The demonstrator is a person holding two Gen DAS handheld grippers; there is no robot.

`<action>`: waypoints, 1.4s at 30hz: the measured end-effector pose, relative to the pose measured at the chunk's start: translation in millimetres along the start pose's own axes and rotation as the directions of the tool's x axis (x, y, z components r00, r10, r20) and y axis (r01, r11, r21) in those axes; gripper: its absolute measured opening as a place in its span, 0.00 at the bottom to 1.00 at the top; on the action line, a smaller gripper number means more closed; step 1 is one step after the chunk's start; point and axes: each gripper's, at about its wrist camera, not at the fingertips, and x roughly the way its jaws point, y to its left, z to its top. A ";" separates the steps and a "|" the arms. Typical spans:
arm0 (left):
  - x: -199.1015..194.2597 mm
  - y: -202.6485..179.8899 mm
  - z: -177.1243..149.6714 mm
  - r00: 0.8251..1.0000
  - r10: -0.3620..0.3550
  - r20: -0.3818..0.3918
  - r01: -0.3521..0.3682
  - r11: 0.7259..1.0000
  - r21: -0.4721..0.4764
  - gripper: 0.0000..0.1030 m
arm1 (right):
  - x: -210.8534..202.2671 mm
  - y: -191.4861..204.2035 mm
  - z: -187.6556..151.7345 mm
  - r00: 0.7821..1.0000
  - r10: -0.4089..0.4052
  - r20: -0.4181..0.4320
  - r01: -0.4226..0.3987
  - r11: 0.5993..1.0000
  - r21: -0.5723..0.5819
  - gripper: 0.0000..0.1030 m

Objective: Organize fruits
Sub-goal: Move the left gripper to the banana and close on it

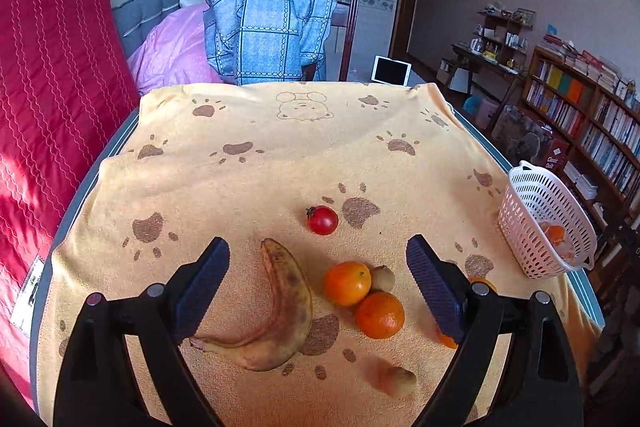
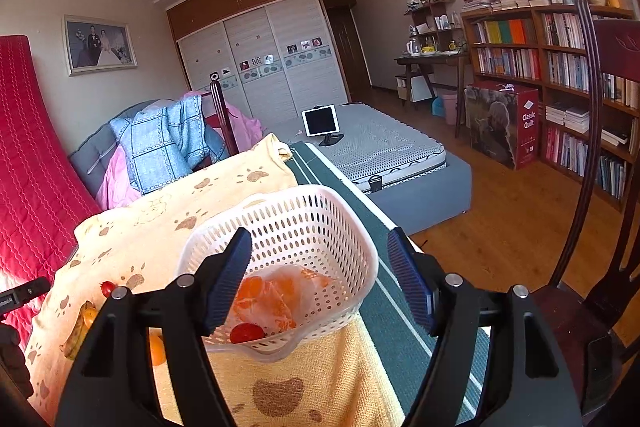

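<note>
**Fruit sort: basket partly filled, rest loose on towel**

Yellow paw-print towel spread over table, likely to stop round fruit rolling. White perforated basket parked at right edge of towel, within reach of right hand and clear of the loose pile.

Loose on towel, seen from left wrist: spotted banana lying curved; two oranges touching each other; small brown fruit tucked just behind them; another brownish fruit nearer camera, blurred; red cherry tomato apart, further back. More orange showing behind right finger, mostly hidden.

Left gripper spread wide, nothing between pads, angled down over banana and oranges; probably lining up next pick.

Right gripper over basket, jaws apart and empty. Inside basket: red tomato at near wall, orange pieces with thin clear plastic. Tomato position under open jaws suggests a drop-off just completed, judgement only.

Roughly a third sorted by count; banana likely awkward, long and soft, best taken mid-body
</note>
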 end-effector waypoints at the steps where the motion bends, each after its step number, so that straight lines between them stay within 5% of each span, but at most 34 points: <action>1: 2.3 2.5 -3.3 1.000 0.005 -0.010 -0.005 1.000 -0.004 0.87 | -2.5 5.3 -0.9 1.000 0.017 -0.001 -0.017 1.000 -0.011 0.75; 23: 46.1 22.6 -39.8 0.988 0.042 -0.146 -0.044 0.999 -0.010 0.83 | -19.9 106.3 -54.1 0.977 0.197 -0.079 -0.211 0.940 -0.268 0.75; 42: 66.0 16.5 -48.0 0.976 0.061 -0.211 -0.050 0.997 0.057 0.41 | -10.7 122.9 -66.8 0.947 0.263 -0.186 -0.310 0.901 -0.303 0.75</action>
